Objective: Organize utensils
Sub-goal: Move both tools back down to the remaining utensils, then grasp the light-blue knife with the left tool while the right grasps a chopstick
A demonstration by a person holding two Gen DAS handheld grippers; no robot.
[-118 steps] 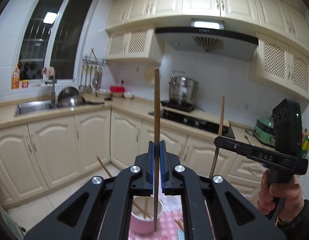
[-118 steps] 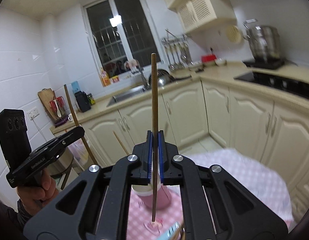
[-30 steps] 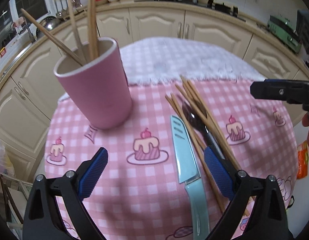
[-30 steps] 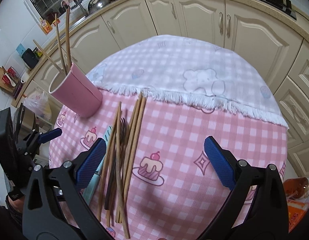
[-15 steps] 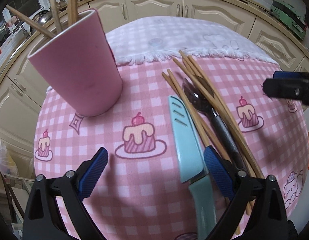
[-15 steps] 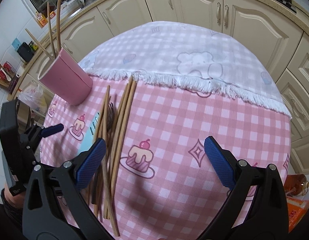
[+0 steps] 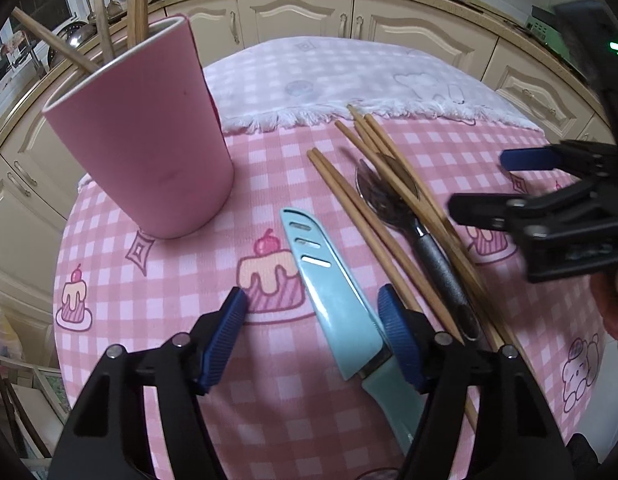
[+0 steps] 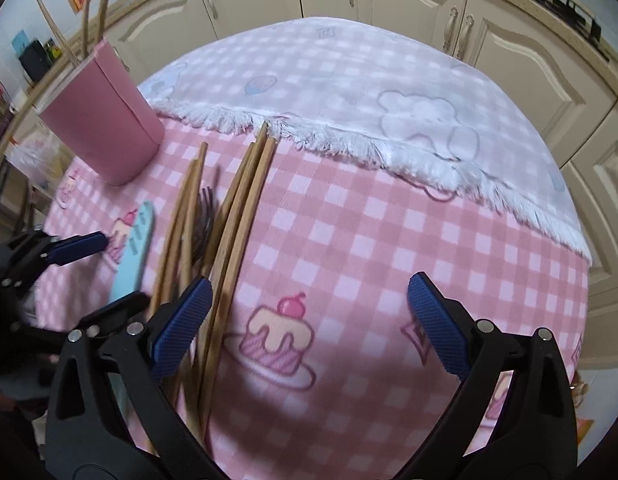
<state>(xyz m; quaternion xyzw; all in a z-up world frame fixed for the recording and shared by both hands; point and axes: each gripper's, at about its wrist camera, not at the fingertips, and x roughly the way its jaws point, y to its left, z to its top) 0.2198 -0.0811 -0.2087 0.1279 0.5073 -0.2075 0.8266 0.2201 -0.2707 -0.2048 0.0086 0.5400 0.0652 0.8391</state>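
Left claw [image 7: 311,312]: jaws narrower than a second ago and closing at this moment, pointed steeply down at the pink checked cloth [image 7: 189,272]. The teal knife [image 7: 337,308] lies between the blue pads, nearer the right-hand pad [image 7: 397,328]; the pads are not yet pressing on it, and nothing is held. A second ago the knife lay just inside the right pad with the jaws spread wide; half a second ago the same spread held.

The pink cup [image 7: 149,140] stands upright ahead and to the left of this claw, larger in view than a second ago, with several chopsticks [image 7: 139,4] standing in it. Ahead and to the right lie loose chopsticks [image 7: 369,216] and a dark-handled spoon [image 7: 413,216], with chopsticks crossing over its bowl.

Right claw [image 8: 309,312]: jaws wide apart, empty, over bare cloth. Its left pad [image 8: 181,320] now sits just beside the near ends of the chopstick bundle [image 8: 245,200]; half a second ago that pad lay left of the bundle. Whether pad and sticks touch cannot be told. The view is blurred by motion. The knife [image 8: 135,240] lies further left of this claw, beside the other claw's pad [image 8: 77,248].

Four seconds ago each claw held a single chopstick upright, clamped shut.
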